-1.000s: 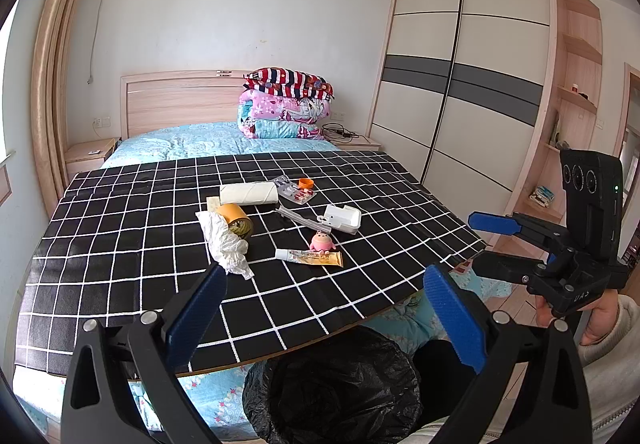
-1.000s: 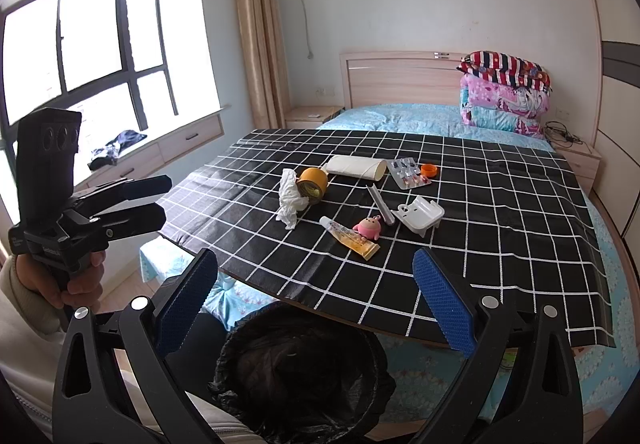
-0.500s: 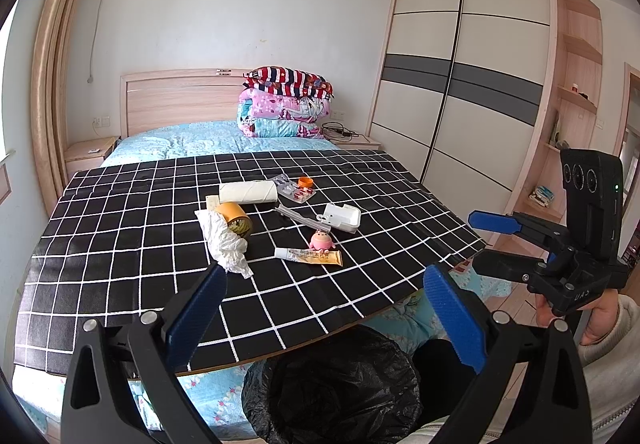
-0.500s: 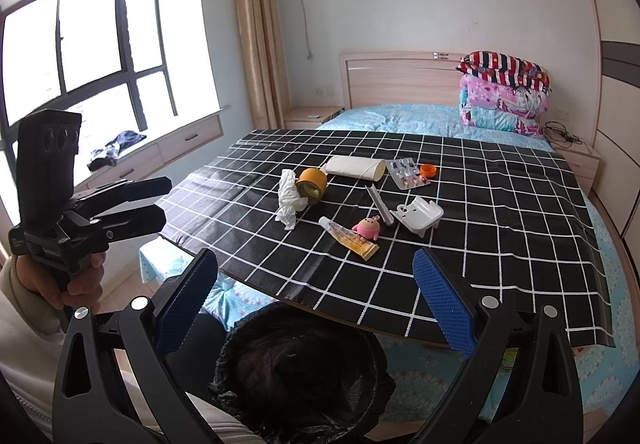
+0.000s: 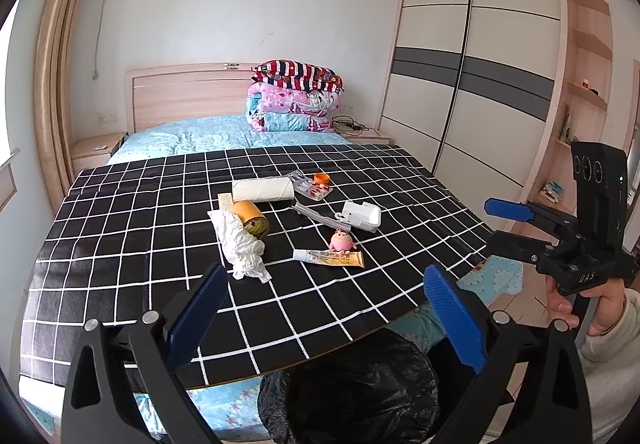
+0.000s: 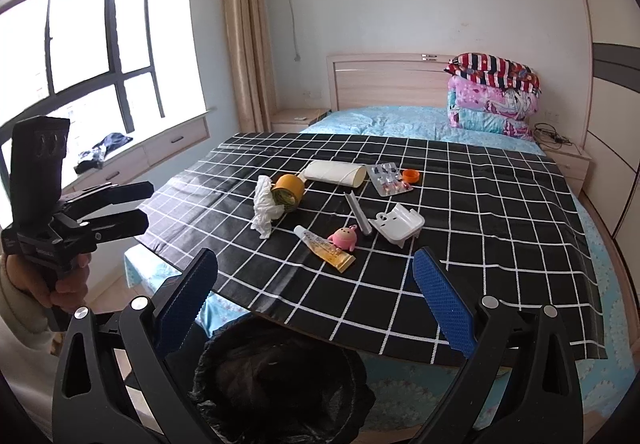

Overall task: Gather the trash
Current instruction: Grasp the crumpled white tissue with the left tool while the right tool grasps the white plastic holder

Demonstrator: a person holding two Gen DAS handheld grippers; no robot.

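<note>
White crumpled tissue (image 5: pixel 242 244) lies on the black checked worktop (image 5: pixel 120 244), touching a roll of tape (image 5: pixel 252 218); a tube (image 5: pixel 328 257) and pill pack (image 5: pixel 312 188) lie nearby. Left gripper (image 5: pixel 324 308) and right gripper (image 6: pixel 316 292) hang with fingers spread, empty, above a black-lined bin (image 6: pixel 280 384).

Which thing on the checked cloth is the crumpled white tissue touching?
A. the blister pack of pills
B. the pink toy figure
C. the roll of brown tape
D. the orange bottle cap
C. The tissue lies right against the roll of brown tape, while the cap, the pink toy and the pill pack all sit apart from it.
</note>
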